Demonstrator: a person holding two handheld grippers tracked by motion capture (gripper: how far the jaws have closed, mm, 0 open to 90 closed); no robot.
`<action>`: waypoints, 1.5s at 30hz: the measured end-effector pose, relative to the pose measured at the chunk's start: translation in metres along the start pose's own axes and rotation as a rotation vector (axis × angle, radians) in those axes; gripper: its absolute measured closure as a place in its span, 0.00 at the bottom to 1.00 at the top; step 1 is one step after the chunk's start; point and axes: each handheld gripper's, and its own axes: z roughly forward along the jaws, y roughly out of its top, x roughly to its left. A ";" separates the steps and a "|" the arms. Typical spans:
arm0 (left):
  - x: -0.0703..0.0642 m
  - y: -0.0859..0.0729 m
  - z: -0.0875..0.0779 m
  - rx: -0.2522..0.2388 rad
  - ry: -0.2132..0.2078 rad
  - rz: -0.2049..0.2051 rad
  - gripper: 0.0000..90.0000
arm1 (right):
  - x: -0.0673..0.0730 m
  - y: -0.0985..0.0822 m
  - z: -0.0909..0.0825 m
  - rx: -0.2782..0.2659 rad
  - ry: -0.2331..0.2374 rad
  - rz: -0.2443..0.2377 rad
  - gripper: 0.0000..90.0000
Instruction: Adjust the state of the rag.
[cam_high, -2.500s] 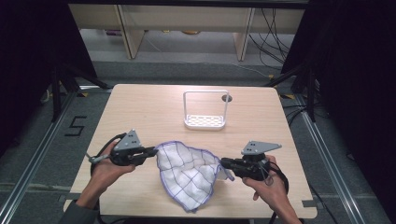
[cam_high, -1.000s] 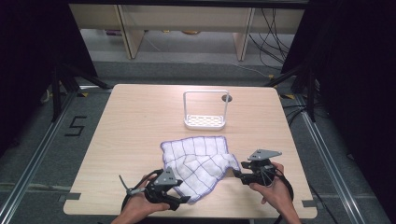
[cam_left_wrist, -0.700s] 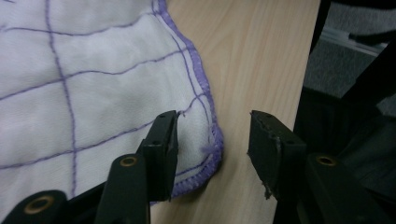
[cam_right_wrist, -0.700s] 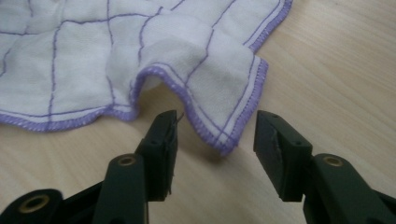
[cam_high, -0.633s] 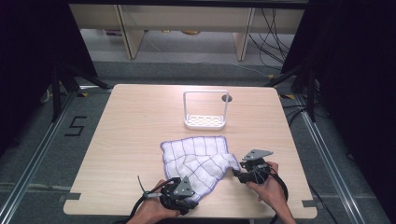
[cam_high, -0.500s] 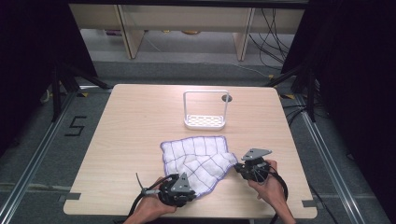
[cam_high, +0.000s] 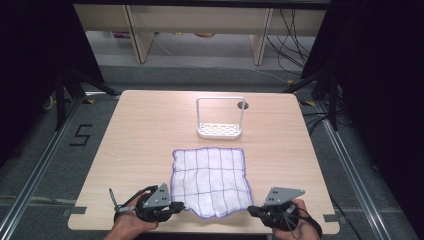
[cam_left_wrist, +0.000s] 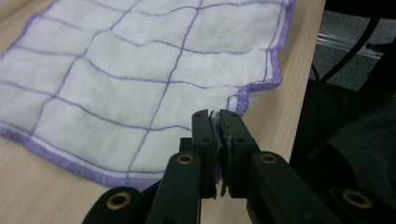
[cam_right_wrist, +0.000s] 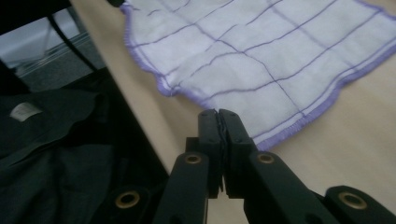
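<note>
Spreading the cloth (cam_high: 210, 180) flat is the job in hand here, and from the high view it lies open on the worktop (cam_high: 140, 130), squared up between the white wire rack (cam_high: 220, 119) at the far side and the person's edge, with its near hem just short of the worktop's lip. The left tool (cam_high: 176, 206) sits at the cloth's near left corner and the right tool (cam_high: 254, 211) at the near right corner, each in a hand coming up from the bottom, the two well apart. Over to the left gripper view: the black jaws are pressed together with a sliver of white fabric pinched between them, the purple-hemmed corner (cam_left_wrist: 243, 95) puckering just beyond the tips, so that tool is clamped on the cloth. Now the right gripper view: jaws together again, no gap to speak of, tips sitting right at the purple hem (cam_right_wrist: 280, 133); a grip on the corner looks likely, though the fabric between the pads is hard to make out. Both sets of jaws have just been closing. By my reading the corners are now taken, and the next move calls for lifting both together, evenly, to fold toward the far edge or carry it.
</note>
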 end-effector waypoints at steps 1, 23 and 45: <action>0.000 -0.003 0.001 0.008 0.001 -0.011 0.94 | 0.004 -0.003 0.002 0.011 0.016 -0.007 0.98; 0.072 -0.005 -0.015 -0.073 0.148 -0.266 0.48 | -0.074 0.031 0.032 -0.070 -0.147 0.104 0.60; 0.158 0.014 0.026 -0.037 0.289 -0.377 0.37 | -0.147 0.070 0.080 -0.084 -0.202 0.188 0.39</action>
